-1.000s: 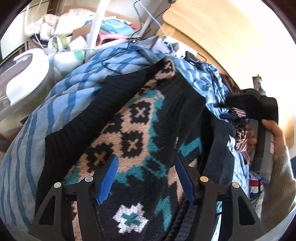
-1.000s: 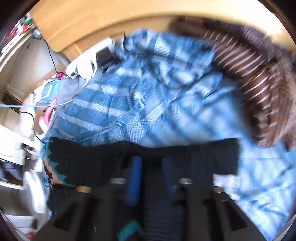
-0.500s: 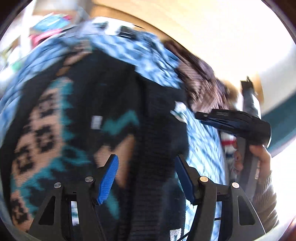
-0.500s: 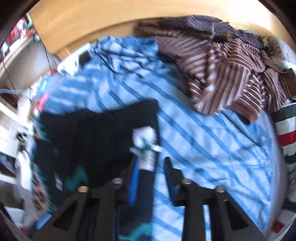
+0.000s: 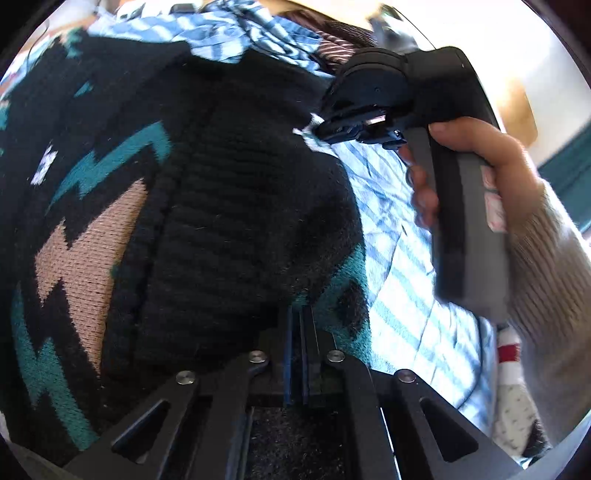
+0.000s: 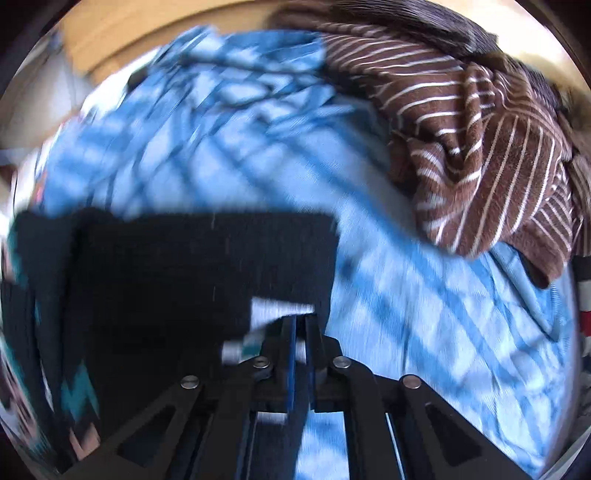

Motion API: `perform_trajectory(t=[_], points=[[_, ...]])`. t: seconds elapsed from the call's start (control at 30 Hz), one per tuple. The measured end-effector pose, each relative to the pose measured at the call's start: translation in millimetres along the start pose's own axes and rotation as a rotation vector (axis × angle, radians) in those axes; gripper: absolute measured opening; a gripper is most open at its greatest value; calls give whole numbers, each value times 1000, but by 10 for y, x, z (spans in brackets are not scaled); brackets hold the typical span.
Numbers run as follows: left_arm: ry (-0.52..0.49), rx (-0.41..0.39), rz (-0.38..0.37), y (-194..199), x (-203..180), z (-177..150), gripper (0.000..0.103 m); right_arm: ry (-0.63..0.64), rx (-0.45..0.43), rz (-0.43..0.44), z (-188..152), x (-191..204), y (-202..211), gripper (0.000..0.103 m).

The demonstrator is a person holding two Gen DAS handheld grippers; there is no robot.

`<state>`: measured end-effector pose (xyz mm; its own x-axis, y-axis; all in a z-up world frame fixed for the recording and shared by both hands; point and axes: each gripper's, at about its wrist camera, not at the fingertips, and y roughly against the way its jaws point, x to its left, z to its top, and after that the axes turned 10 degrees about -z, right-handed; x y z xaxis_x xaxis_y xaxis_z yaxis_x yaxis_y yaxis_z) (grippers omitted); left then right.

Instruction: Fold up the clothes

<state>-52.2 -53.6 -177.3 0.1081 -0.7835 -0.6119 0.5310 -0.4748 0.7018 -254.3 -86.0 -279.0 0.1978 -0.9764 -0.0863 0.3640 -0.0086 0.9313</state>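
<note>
While draped over the blue striped sheet (image 6: pixel 424 295), black patterned sweater (image 5: pixel 229 192) runs lengthwise away from the left wrist camera. Left gripper (image 5: pixel 297 314) pinched tight on its near hem; right gripper (image 6: pixel 300 321) clamped, seemingly on a white-patterned corner, blurred. Brown striped garment (image 6: pixel 480 147) bunched far right, partly cut off.

A blue striped sheet (image 6: pixel 424 306) covers the bed. Behind it stands a light wooden board (image 6: pixel 155 33). At the right edge lies a cloth (image 5: pixel 511 350) with a red stripe.
</note>
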Motion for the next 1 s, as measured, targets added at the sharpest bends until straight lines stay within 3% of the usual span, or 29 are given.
perform_trajectory(t=[0.1, 0.23, 0.27, 0.33, 0.5, 0.67, 0.7, 0.73, 0.77, 0.9, 1.0], points=[[43, -53, -13, 187, 63, 99, 5, -55, 29, 66, 40, -58, 99, 9], [75, -78, -17, 277, 164, 235, 5, 31, -36, 136, -134, 75, 430, 22], [75, -59, -8, 223, 197, 260, 5, 57, -21, 120, -157, 143, 401, 26], [100, -10, -8, 66, 311, 272, 5, 105, 8, 89, -200, 270, 338, 24], [157, 4, -61, 45, 431, 295, 5, -5, 9, 64, 80, 282, 117, 23], [248, 48, -99, 206, 501, 359, 5, -27, 46, 61, 266, 305, 152, 24], [264, 64, -90, 273, 529, 360, 5, -40, 47, 96, 183, 253, 247, 28], [280, 79, -80, 341, 558, 361, 5, -55, 48, 131, 92, 198, 345, 38], [295, 96, -70, 408, 591, 338, 5, -73, 48, 169, -52, 126, 453, 40], [339, 143, -65, 697, 794, 218, 5, -119, 48, 237, -833, -223, 853, 39], [338, 126, -52, 945, 803, 67, 5, -68, 75, 215, -1198, -196, 948, 33]])
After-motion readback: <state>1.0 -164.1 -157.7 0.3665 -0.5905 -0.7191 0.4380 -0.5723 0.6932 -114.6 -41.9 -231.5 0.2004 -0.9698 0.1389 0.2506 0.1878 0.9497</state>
